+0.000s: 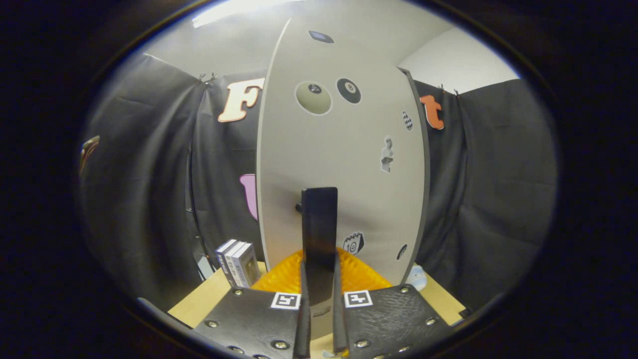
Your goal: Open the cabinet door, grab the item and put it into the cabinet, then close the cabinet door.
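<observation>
Cabinet door handle [319,234] between gripper [321,304] fingers

A staged test booth, not a lived-in home: black cloth [149,164] drapes the walls beneath a plain white ceiling [249,45], while a sticker-covered grey cabinet door [344,164] stands on a light wooden table [199,304] beside 3 small boxes [238,262].

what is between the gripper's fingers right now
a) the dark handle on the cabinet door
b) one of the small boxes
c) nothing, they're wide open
a: the gripper has its two fingers drawn close on either side of the dark handle of the cabinet door, while the small boxes stand off to the side on the table.
</observation>
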### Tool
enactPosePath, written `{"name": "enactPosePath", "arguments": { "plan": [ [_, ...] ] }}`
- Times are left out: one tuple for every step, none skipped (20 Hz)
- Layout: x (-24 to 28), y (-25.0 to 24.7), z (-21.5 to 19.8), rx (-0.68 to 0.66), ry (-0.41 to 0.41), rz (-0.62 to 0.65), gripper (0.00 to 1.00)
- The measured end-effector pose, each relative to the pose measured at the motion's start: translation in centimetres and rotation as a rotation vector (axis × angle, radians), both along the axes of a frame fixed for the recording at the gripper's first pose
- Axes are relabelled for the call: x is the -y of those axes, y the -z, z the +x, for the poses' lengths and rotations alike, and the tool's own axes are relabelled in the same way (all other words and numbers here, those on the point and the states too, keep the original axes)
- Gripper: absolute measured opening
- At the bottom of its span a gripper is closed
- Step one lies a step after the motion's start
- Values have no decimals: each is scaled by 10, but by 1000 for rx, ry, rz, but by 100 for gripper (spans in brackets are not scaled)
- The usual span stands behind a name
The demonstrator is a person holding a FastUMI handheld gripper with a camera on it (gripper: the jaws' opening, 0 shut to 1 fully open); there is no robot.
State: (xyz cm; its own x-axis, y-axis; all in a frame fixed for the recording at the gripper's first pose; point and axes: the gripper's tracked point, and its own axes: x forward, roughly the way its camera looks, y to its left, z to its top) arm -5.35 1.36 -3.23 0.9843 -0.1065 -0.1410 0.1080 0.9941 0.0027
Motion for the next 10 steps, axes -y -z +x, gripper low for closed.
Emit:
{"name": "enactPosePath", "arguments": {
  "plan": [
    [2, 0, -2, -4, 10, -1, 17],
    [5, 0, -4, -7, 22, -1, 17],
    [7, 1, -6, -11, 34, 1, 17],
    [10, 0, -9, -15, 47, 5, 17],
    [12, 1, -11, -20, 60, 8, 17],
    [15, 1, -14, -23, 76, 9, 17],
    [18, 0, -17, -26, 93, 2, 17],
    [23, 0, -20, -27, 111, -7, 17],
    [28, 0, -22, -28, 131, -11, 17],
    [33, 0, -25, -31, 151, -9, 17]
  ]
}}
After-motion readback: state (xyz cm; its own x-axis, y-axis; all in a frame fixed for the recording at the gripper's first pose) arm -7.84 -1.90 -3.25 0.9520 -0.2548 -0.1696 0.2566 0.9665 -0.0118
